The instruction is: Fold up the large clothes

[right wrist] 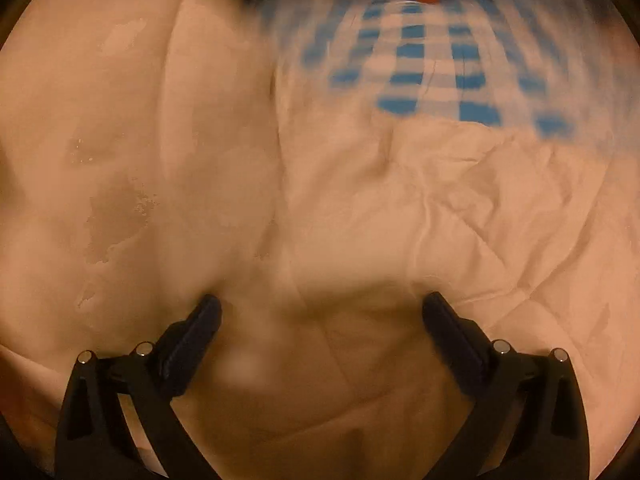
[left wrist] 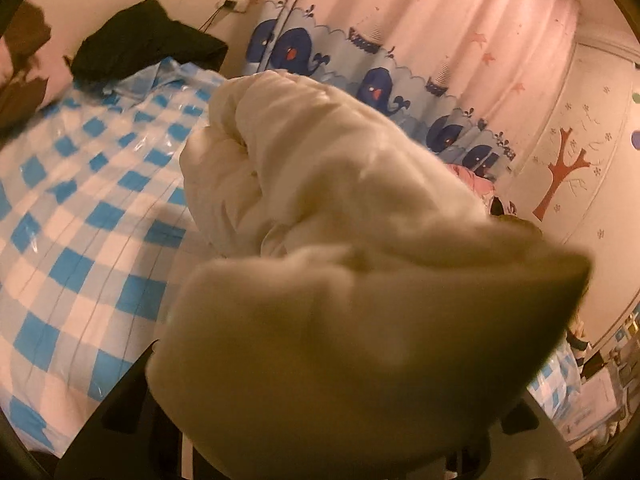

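Note:
A large cream garment (left wrist: 320, 160) rises in a thick bunch off the blue-and-white checked bed (left wrist: 80, 200). Its near end covers my left gripper (left wrist: 328, 392), which is shut on it; the fingertips are hidden in the cloth and only black parts of the frame show at the lower left and right. In the right wrist view the same cream garment (right wrist: 460, 208) lies spread and creased over the checked bed (right wrist: 420, 52). My right gripper (right wrist: 320, 306) stands wide open just above it, its black fingers (right wrist: 208, 312) spread apart over a fold of cloth without pinching it.
A black garment (left wrist: 148, 44) lies at the far end of the bed, with a brown item (left wrist: 24, 60) beside it at the left edge. A whale-print curtain (left wrist: 380, 60) and a wall with a tree sticker (left wrist: 560, 168) stand behind. Clutter fills the lower right (left wrist: 600, 392).

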A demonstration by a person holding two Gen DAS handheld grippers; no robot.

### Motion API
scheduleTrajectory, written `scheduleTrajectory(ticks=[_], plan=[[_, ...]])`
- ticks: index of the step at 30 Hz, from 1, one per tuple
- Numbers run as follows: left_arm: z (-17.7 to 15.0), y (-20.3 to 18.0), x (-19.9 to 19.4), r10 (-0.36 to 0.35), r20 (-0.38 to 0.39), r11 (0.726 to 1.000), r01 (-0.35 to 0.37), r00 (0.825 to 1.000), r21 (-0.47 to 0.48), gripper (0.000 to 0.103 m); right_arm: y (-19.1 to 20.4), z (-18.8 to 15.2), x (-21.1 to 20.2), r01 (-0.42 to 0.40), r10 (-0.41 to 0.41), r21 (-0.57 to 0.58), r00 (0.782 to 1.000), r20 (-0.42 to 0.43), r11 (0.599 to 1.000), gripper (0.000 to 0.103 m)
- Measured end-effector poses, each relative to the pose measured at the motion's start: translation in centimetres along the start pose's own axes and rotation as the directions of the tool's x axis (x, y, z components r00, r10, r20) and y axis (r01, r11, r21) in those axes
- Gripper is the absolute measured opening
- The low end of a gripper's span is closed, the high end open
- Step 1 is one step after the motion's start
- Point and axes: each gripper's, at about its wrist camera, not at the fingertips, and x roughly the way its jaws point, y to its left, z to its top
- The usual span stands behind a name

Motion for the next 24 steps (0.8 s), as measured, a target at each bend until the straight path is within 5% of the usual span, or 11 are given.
scheduleTrajectory(ticks=[1, 3, 5, 6, 10, 13, 16, 17, 19, 22, 24], plan=[[0.0, -0.2, 0.0, 0.006, -0.001, 1.0, -0.006, 1.0, 0.006, 0.034, -1.3, 1.0, -1.3, -0.157, 0.152, 0.103, 0.987, 0.057, 0.982, 0.098], [-0.4, -0.1, -0.3, 0.014, 0.0, 1.0, -0.014, 1.0, 0.008, 0.034, -3.3, 2.8, -1.6, -0.47, 0.439, 0.266, 0.882, 0.168, 0.842, 0.098], [-0.6, 0.0, -0.3, 0.021, 0.006, 1.0, -0.021, 1.0, 0.001, 0.034, -5.0, 3.8, 1.9, -0.687, 0.672, 0.413, 0.71, 0.208, 0.598, 0.098], [-0.7, 0.0, -0.4, 0.02, 0.009, 1.0, -0.02, 1.0, 0.002, 0.034, -5.7, 3.9, 4.3, -0.679, 0.684, 0.482, 0.701, 0.203, 0.553, 0.098], [-1.0, -1.2, 0.0, 0.017, 0.001, 0.998, -0.017, 1.0, 0.06, 0.034, -9.9, 5.0, 11.4, -0.538, 0.555, 0.629, 0.809, 0.196, 0.562, 0.096], [-1.0, -2.6, 0.7, 0.022, -0.011, 0.991, -0.021, 1.0, 0.129, 0.034, -9.0, 6.6, 9.9, -0.599, 0.572, 0.632, 0.77, 0.285, 0.492, 0.098], [-1.2, -4.0, 0.7, 0.008, -0.006, 0.983, -0.006, 1.0, 0.183, 0.034, -9.3, 8.7, 8.0, -0.547, 0.457, 0.529, 0.836, 0.304, 0.649, 0.097], [-1.3, -4.4, 0.8, 0.004, -0.008, 0.982, -0.003, 1.0, 0.187, 0.034, -10.8, 9.0, 10.7, -0.455, 0.426, 0.59, 0.882, 0.2, 0.666, 0.095], [-1.4, -5.4, 1.1, -0.001, -0.01, 0.979, 0.003, 1.0, 0.204, 0.034, -11.5, 9.2, 12.7, -0.4, 0.438, 0.614, 0.894, 0.097, 0.68, 0.084], [-1.4, -6.5, 1.3, -0.004, -0.018, 0.977, 0.008, 1.0, 0.211, 0.034, -11.7, 9.2, 10.2, -0.556, 0.558, 0.659, 0.794, 0.241, 0.506, 0.094], [-1.5, -7.1, 1.3, -0.005, -0.018, 0.976, 0.008, 1.0, 0.219, 0.034, -11.4, 9.7, 7.2, -0.574, 0.56, 0.626, 0.79, 0.252, 0.528, 0.096]])
